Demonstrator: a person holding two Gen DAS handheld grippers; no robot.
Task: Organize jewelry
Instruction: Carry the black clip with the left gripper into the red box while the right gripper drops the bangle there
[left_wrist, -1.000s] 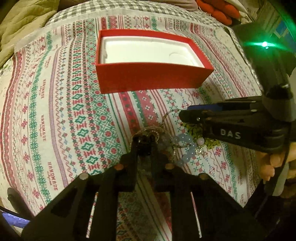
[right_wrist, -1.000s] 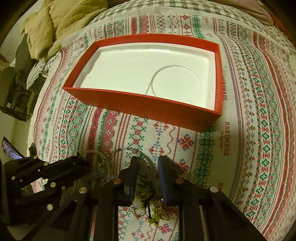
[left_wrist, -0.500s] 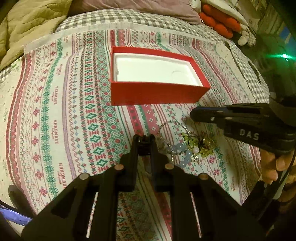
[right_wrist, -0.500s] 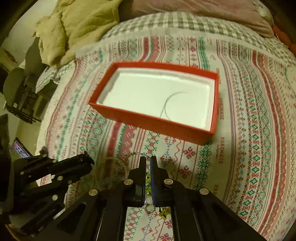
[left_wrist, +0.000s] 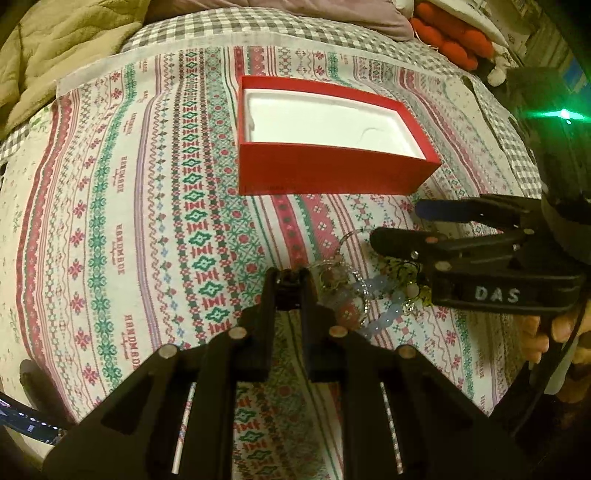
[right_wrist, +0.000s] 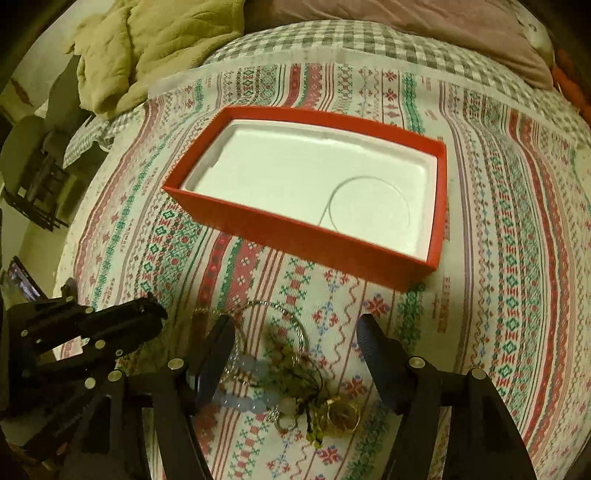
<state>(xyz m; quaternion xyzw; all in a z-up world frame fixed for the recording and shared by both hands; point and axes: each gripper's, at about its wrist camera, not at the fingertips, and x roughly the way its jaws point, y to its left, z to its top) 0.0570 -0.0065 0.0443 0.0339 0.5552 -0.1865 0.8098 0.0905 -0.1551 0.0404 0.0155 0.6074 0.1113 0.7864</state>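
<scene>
A tangled pile of jewelry (right_wrist: 291, 384) lies on the patterned cloth: pale blue beads (right_wrist: 251, 369), thin wire rings and gold pieces (right_wrist: 343, 415). It also shows in the left wrist view (left_wrist: 373, 291). My right gripper (right_wrist: 295, 328) is open, its fingers on either side of the pile; it shows in the left wrist view (left_wrist: 395, 225). My left gripper (left_wrist: 289, 275) is shut, its tips just left of the pile; whether it pinches anything I cannot tell. It shows in the right wrist view (right_wrist: 155, 308). A red box (right_wrist: 295, 232) with a white foam liner stands behind the pile.
A thin wire hoop (right_wrist: 369, 199) lies inside the box. The patterned cloth (left_wrist: 129, 221) covers a bed. A crumpled olive blanket (right_wrist: 147, 48) lies at the far left and an orange knitted item (left_wrist: 450, 40) at the far right.
My right gripper was shut half a second ago and has now opened wide over the pile. Both grippers have risen and drawn back from the box over the second.
</scene>
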